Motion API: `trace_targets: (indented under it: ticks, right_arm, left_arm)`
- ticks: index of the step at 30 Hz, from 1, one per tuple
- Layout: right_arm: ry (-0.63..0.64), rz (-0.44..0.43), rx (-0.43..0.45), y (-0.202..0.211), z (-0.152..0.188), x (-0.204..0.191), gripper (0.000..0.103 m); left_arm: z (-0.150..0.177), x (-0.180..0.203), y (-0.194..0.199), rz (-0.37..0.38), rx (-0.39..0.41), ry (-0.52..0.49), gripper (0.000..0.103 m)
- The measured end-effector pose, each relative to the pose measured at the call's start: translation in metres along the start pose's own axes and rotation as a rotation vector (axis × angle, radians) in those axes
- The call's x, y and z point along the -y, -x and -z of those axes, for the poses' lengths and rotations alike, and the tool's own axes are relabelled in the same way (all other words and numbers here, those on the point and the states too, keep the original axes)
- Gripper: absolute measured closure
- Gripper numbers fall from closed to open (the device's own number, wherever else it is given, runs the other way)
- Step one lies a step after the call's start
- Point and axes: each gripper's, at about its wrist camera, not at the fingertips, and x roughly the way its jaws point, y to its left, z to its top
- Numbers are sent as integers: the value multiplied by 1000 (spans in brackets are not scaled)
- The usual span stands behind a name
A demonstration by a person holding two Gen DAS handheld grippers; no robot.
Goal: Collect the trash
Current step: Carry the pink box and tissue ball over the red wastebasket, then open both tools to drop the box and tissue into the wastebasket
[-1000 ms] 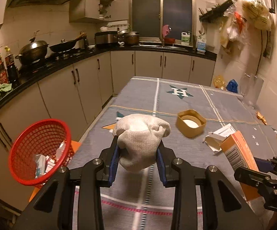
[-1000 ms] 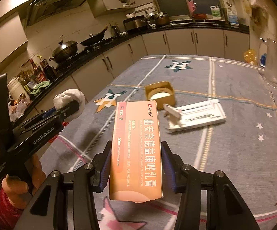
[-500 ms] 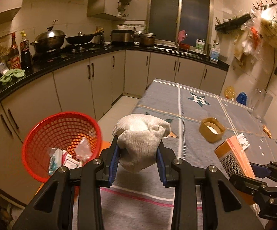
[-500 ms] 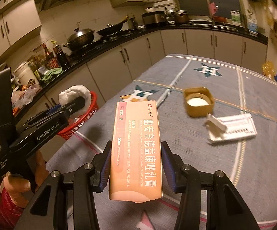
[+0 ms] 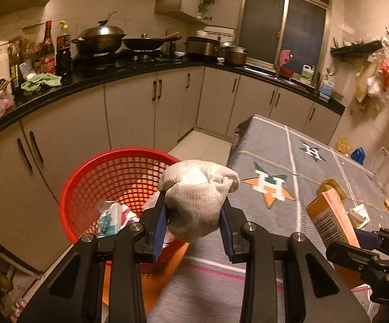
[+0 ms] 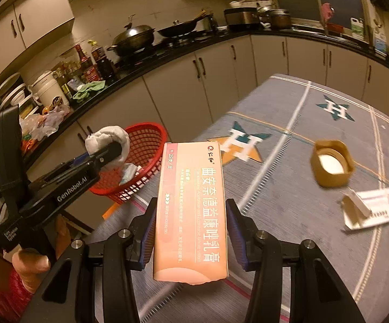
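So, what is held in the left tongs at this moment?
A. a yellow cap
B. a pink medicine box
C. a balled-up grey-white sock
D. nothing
C: in the left wrist view the left tongs are closed on the balled-up grey-white sock, in front of the red basket; the pink medicine box is in the right tongs.

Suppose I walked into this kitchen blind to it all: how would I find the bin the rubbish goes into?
Look to the floor between the long black counter and the grey star-patterned table. There stands a round red mesh basket with scraps already inside. Nothing else nearby is red or latticed.
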Motion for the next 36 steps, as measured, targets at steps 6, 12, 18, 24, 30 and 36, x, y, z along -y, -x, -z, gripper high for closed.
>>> trace_targets:
  ticks: [6,12,18,24,30,36]
  right_arm:
    - [36,-15,-21,-21,-15,-19,51]
    - [54,-33,-46,-41,-27,-35,51]
    - [66,-54,-66,-60,-38,-49,51]
    - [43,-85,-85,-77,-53,-57,51]
    - [16,-129,-111,-103,-73,-68,51]
    - [-4,-150,-143,-138,-85,-80,50]
  left_arm:
    - [0,-23,-7,-22,-16,43,70]
    - [1,-41,-12,-48,-26,69,70]
    - [1,-68,-16,-73,-37,107,70]
    - [-3,-89,-26,-79,-52,130,70]
    - [-6,-101,-42,-77,-88,151,69]
    - [-7,-111,-59,-82,-121,161,68]
